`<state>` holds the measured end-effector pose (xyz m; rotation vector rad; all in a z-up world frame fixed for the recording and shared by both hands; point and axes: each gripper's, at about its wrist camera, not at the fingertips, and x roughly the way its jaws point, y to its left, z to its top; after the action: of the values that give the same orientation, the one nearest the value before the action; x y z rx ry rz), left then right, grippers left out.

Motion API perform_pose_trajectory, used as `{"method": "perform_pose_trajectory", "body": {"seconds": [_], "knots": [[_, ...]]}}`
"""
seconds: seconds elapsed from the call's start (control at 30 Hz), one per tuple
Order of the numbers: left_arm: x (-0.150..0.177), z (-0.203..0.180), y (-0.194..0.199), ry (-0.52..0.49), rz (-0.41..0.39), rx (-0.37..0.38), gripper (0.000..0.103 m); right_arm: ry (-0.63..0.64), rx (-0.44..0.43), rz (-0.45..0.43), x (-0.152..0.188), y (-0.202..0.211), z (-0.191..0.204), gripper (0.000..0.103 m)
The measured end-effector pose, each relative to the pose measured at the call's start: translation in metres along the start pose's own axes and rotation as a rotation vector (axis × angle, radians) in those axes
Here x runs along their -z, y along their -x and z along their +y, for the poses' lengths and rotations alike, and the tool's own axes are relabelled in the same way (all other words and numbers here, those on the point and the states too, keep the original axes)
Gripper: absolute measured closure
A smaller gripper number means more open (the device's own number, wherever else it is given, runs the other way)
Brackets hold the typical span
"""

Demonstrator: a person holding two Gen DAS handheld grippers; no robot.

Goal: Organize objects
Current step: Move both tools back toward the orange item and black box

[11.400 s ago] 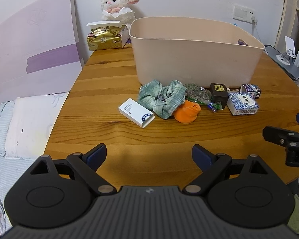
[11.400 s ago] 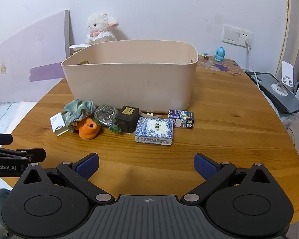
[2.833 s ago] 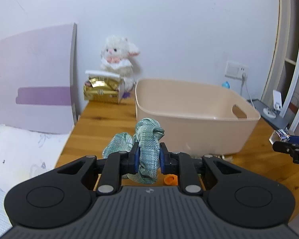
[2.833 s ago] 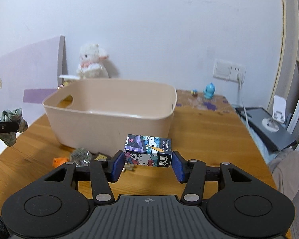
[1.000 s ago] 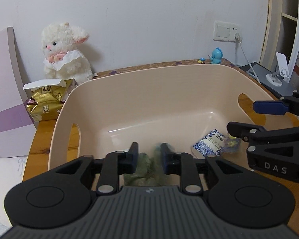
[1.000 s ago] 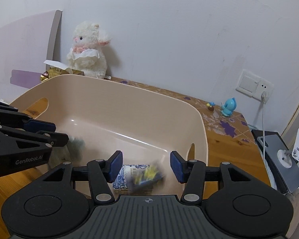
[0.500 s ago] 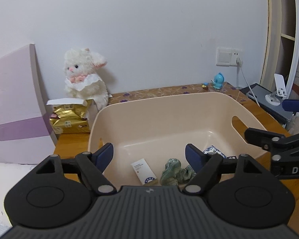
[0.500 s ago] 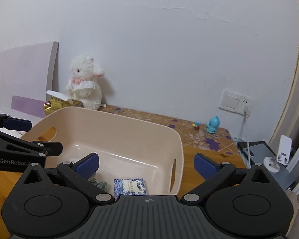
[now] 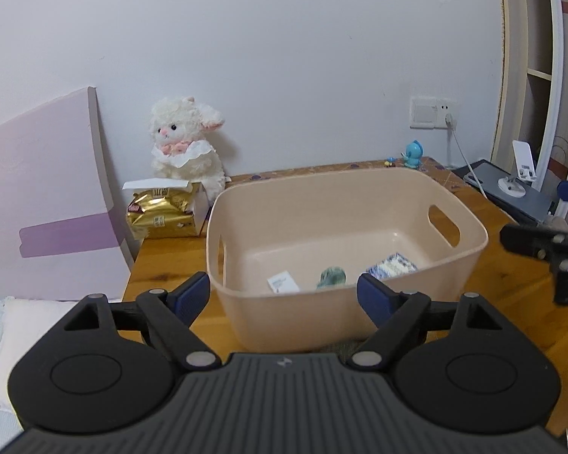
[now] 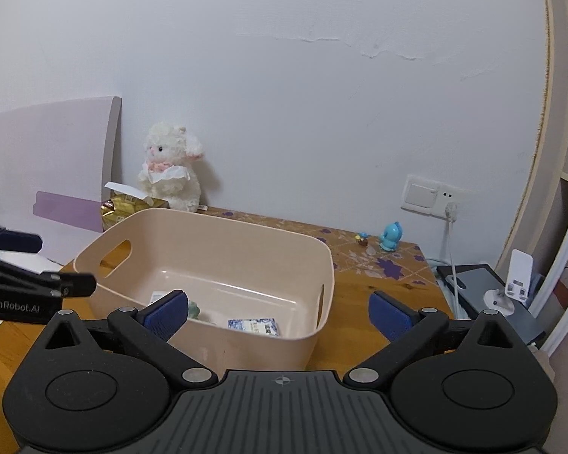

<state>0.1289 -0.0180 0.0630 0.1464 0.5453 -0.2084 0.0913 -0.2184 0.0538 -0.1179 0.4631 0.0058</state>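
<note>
A beige plastic bin [image 9: 344, 204] [image 10: 246, 246] stands on the wooden table [image 9: 163, 268]. Inside lie a green scrunchie [image 9: 331, 277], a small white box [image 9: 283, 282] and a blue-patterned box [image 9: 392, 265] [image 10: 253, 326]. My left gripper [image 9: 284, 297] hangs open in front of the bin's near wall, above the table, with nothing between its fingers. My right gripper [image 10: 278, 314] is also open and empty, raised near the bin's front right side. Each gripper shows at the edge of the other's view.
A white plush lamb [image 9: 185, 143] and a gold tissue pack [image 9: 163, 212] sit behind the bin on the left. A lilac board [image 9: 45, 204] leans against the wall. A blue figurine [image 10: 390, 236], a wall socket with a cable and a phone stand [image 10: 511, 283] are at the right.
Both grippers have drawn back and up from the bin and stay open. The scrunchie and the boxes lie inside the bin.
</note>
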Motion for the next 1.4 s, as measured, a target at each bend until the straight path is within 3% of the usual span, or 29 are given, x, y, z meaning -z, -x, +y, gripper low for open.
{"method": "perform_pose_trajectory", "body": {"seconds": [0.27,0.5,0.97,1.4], "knots": [[0.031,0.002,0.015,0.024,0.042,0.006,0.016,-0.01,0.002,0.03,0.02,0.02,-0.002,0.0],[0.057,-0.009,0.013,0.006,0.099,0.016,0.016,-0.026,-0.015,0.115,0.05,0.011,-0.007,0.0],[0.088,-0.016,-0.026,0.01,0.226,0.051,0.016,-0.029,-0.046,0.275,0.091,-0.031,-0.001,0.0],[0.098,-0.011,-0.073,0.04,0.292,0.115,0.016,0.008,-0.086,0.355,0.106,-0.073,0.021,0.0]]}}
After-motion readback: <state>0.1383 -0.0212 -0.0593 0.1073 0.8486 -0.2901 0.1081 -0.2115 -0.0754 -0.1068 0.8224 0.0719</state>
